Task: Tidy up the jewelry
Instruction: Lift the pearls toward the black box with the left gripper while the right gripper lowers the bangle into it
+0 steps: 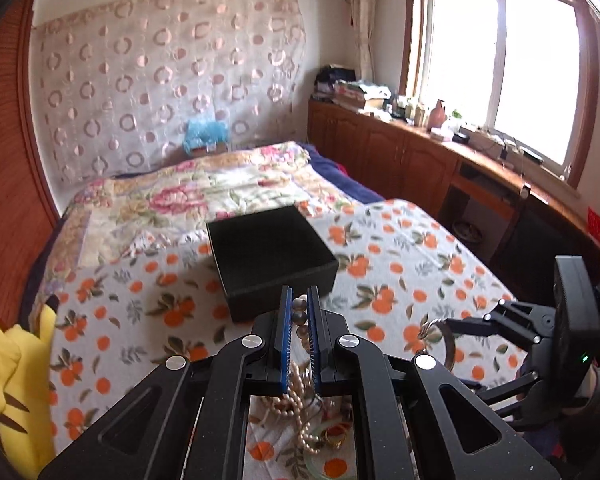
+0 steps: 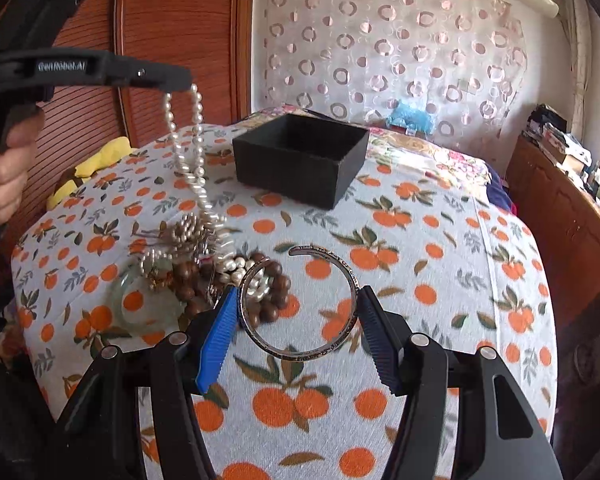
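A long white pearl strand (image 2: 188, 148) is pinched between the shut pads of the left gripper (image 1: 300, 312), its lower end trailing into the tangled jewelry heap (image 2: 204, 272). An open silver cuff bangle (image 2: 300, 304) is clamped across the right gripper (image 2: 296, 320). Snagged beads could be dragged short of the open black square box (image 2: 300, 160).

Your left gripper (image 1: 300, 320) is black, with ribbed blue pads, angular slotted linkage arms and round silver pivot bolts. From the right camera, at ten o'clock, its side carries white lettering. Your right gripper (image 2: 296, 320) matches it: one pad bright blue, the other darker. At three o'clock in the left view, its body shows a small green light.
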The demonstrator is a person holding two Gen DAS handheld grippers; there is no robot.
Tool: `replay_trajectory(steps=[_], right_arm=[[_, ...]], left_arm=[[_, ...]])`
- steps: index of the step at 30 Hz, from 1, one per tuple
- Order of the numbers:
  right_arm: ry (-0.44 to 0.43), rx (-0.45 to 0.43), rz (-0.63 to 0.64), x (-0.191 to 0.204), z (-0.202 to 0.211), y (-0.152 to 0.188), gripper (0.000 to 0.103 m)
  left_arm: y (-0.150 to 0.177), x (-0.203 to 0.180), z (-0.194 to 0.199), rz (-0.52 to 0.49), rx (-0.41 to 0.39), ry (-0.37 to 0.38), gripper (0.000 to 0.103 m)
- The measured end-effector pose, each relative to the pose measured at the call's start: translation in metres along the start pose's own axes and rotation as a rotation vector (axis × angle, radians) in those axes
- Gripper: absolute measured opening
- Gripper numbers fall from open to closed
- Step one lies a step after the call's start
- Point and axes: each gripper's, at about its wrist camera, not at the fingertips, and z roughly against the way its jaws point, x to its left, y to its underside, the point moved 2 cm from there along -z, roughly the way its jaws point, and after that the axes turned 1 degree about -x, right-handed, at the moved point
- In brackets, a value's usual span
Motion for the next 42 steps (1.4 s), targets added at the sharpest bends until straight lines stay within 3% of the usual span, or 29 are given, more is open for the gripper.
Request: replay_trajectory(steps=[19,30,37,42], right_arm=[[-0.006,-0.036,0.026,-0.008,-0.013,-0.050,0.063],[-0.017,-0.043,0.045,-0.025,-0.055,-0.099,0.063],[-0.081,-0.042,0.018,-0.034,-0.088,-0.129,0.063],[-0.104,-0.021,0.026,-0.031,-0.110,-0.136,0.063]], left_arm=[[-0.063,0.001,0.030,-0.023,-0.129,-0.033,0.007],[-0.110,0.025,0.027,-0.009,-0.184,-0.102,0.007],[-0.140,0.030,0.014,-0.014,-0.195,-0.135,0.007],[-0.144,0.029,0.000,-0.022,-0.181,-0.154,0.007]])
